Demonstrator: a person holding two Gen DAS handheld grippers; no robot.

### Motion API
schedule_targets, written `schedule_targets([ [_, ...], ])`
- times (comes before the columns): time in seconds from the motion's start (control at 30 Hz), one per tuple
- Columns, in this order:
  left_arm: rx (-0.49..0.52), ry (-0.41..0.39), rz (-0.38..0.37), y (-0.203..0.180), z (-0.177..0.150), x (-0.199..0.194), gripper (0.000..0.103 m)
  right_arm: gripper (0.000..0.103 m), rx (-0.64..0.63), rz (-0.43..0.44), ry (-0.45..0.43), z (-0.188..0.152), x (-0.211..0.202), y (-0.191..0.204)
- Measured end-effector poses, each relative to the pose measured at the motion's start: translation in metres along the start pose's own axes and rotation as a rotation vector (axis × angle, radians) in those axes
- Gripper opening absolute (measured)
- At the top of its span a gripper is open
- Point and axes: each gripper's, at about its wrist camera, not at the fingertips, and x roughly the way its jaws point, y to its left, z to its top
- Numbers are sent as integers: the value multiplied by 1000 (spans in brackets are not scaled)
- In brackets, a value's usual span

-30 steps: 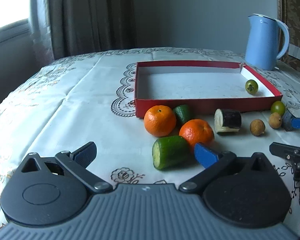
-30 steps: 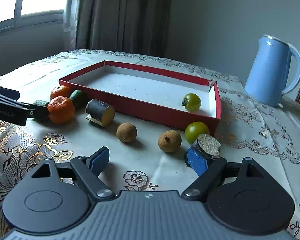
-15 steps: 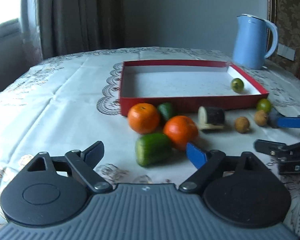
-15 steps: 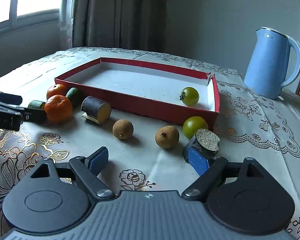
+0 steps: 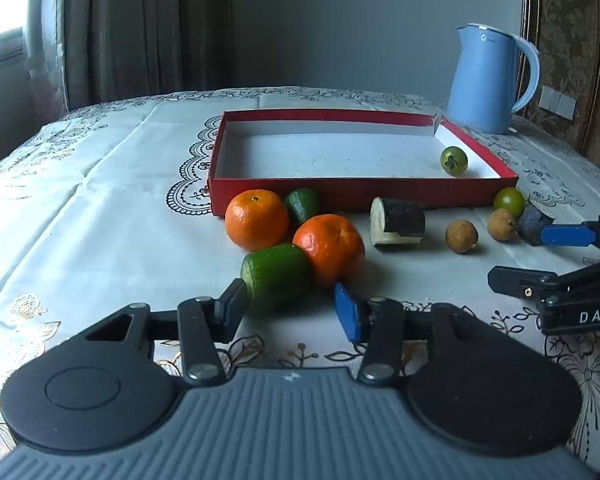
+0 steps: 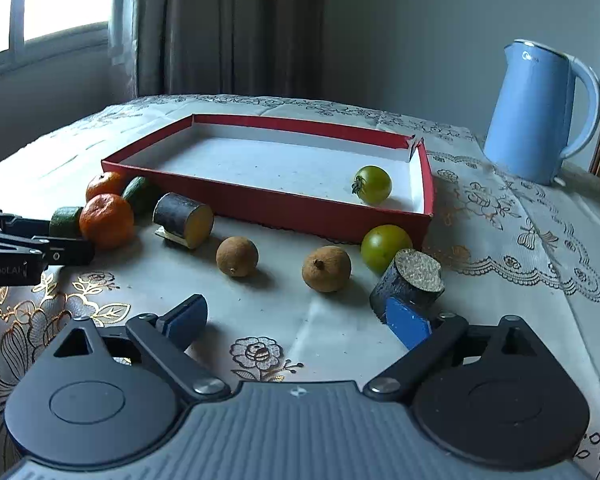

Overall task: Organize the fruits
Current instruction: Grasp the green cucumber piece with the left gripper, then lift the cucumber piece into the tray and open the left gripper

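Closing my left gripper on the cucumber chunk: jaws have just been narrowing, and the chunk sits between the tips. My left fingertip looks to be touching its cut face; my right pad is clear of it, gap visible. So not clamped yet, no grip.

Geometry for the pinch: the chunk is dead ahead, just past the tips, slightly left of centre. It's a short cylinder lying on its side, long axis running roughly across my jaw line, cut face toward my left finger, far end butted against the near orange. That contact is the risk: the right pad has to slide in between chunk and orange, and may nudge the orange.

Further out: second orange and a small green piece beyond, then the red tray right behind them, long side facing me. One green tomato is already in its far-right corner.

My right gripper is wide apart, holding nothing. A dark cylinder chunk stands on end against its right fingertip, outside the gap. The left is clearly nearer the cucumber, so that's the left's job.
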Motion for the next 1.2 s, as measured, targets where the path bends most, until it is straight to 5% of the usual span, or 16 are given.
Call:
schedule_targets([
  [0.3, 10, -12, -36, 20, 0, 2, 58, 98, 7, 3, 8, 0, 1, -1],
  [0.63, 31, -32, 42, 23, 5, 5, 63, 99, 8, 2, 14, -1, 3, 0],
  [0.9, 53, -36, 29, 12, 8, 13, 31, 99, 7, 0, 14, -1, 3, 0],
  [1.2, 55, -36, 42, 8, 7, 12, 29, 100, 7, -1, 16, -1, 3, 0],
])
